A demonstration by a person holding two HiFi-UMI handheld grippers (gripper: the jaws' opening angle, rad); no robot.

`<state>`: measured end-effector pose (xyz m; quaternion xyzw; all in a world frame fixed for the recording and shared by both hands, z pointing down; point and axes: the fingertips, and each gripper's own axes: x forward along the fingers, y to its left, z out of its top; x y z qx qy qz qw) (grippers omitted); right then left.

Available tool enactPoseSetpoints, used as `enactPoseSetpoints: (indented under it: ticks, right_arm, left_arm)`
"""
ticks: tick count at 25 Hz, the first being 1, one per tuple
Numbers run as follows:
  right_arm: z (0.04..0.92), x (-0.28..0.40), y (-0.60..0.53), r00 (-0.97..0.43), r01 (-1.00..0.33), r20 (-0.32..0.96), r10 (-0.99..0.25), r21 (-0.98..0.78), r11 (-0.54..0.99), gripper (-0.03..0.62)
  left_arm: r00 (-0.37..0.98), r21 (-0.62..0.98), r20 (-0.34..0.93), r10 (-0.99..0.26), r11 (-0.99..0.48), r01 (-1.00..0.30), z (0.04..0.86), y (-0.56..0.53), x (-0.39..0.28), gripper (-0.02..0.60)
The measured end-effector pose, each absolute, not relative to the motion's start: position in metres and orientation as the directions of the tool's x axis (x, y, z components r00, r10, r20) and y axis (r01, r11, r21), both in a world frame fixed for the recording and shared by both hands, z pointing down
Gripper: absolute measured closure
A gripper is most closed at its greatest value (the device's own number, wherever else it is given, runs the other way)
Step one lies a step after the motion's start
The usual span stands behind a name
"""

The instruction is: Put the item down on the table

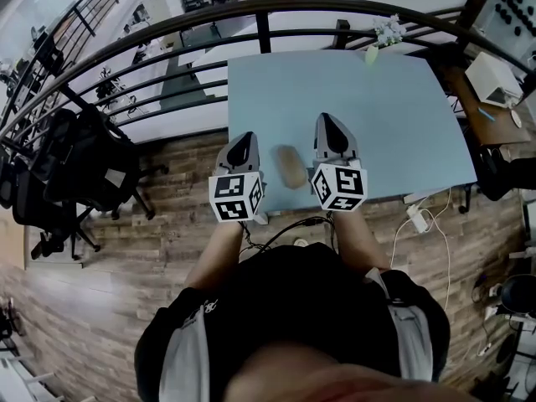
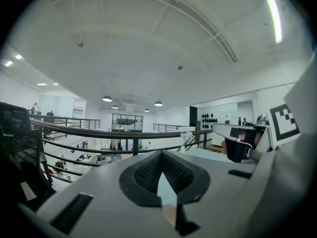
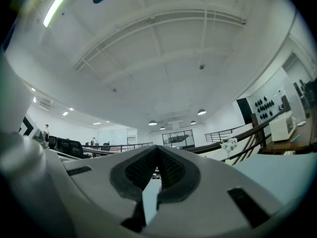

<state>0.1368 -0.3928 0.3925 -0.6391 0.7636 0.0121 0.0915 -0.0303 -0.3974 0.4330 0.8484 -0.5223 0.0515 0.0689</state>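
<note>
Item: the tan oblong item (image 1: 291, 167) lies flat on the blue table (image 1: 394, 132), close to its near edge, in the gap between your two grippers. Neither gripper holds it, so the put-down looks done.
Left gripper: the left gripper (image 1: 244, 141) has its jaws together with nothing between them. It sits over the near edge, just left of the item.
Right gripper: the right gripper (image 1: 329, 124) is closed all the way and empty, just right of the item.
Risk, knock: both grippers flank the item closely. If you swing either one inward as you draw back, you could push it over the near edge onto the wooden floor.
Risk, cable: a black cable (image 1: 285, 224) hangs below the near edge by your arms and could catch as you pull away.
Around: small flowers (image 1: 389, 30) stand at the far edge, well away from the item. A railing (image 1: 264, 32) runs behind the table, and office chairs (image 1: 79, 170) stand off to the left.
In the way: nothing on the tabletop blocks a straight withdrawal.
</note>
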Motion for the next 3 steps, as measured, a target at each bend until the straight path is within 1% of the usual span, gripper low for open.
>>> enactPoseSetpoints:
  ticks: [3]
  right_arm:
    - [0.3939, 0.137, -0.3917, -0.165, -0.978, -0.151, -0.975, -0.103, 0.181, 0.592]
  left_arm:
    - [0.452, 0.062, 0.162, -0.877, -0.448, -0.892, 0.4344, -0.3962, -0.0292, 0.574]
